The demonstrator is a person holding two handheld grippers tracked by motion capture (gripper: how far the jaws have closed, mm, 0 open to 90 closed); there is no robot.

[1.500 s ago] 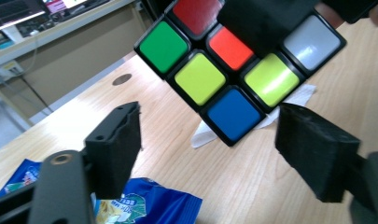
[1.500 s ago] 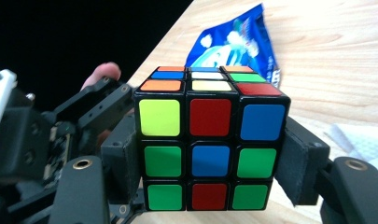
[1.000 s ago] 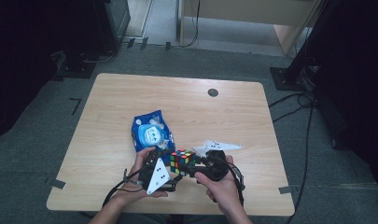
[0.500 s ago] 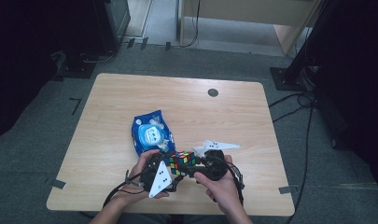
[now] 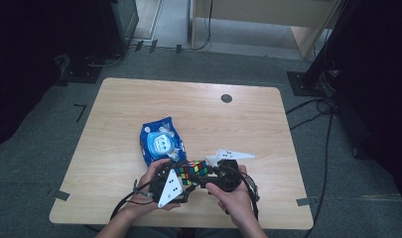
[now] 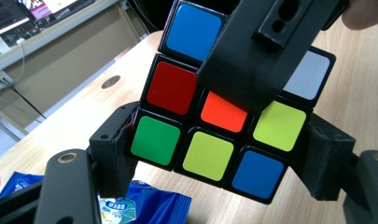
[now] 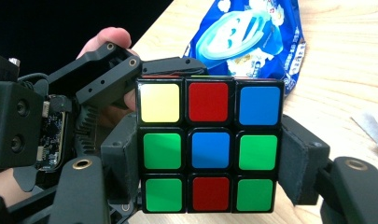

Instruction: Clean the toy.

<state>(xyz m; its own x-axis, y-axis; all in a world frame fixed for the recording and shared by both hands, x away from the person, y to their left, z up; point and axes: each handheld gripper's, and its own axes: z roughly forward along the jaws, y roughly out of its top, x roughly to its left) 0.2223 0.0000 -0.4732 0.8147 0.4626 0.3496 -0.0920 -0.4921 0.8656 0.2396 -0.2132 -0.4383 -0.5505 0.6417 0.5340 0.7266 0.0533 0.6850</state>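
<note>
While the wooden table (image 5: 139, 99) lies mostly bare, the work sits at its near edge, close to the person, where both hands can meet; the blue snack bag (image 5: 161, 141) lies flat just beyond them, near the hands but apart from the puzzle, and a small white scrap (image 5: 233, 156) rests just right of it. The puzzle cube (image 5: 192, 171) is held up between the two tools, just above the near edge of the table. The right gripper (image 7: 210, 182) has its jaws set fairly wide with the pads against the sides of the cube's lower two layers, probably to keep that block steady. The left gripper (image 6: 224, 163) has just been closing, with the cube between its jaws; in the left gripper view its pads sit at both sides of one outer layer, the left pad touching, the right one so close that I cannot tell if it presses. Gripping one layer against the rest suggests a twist is being prepared.
</note>
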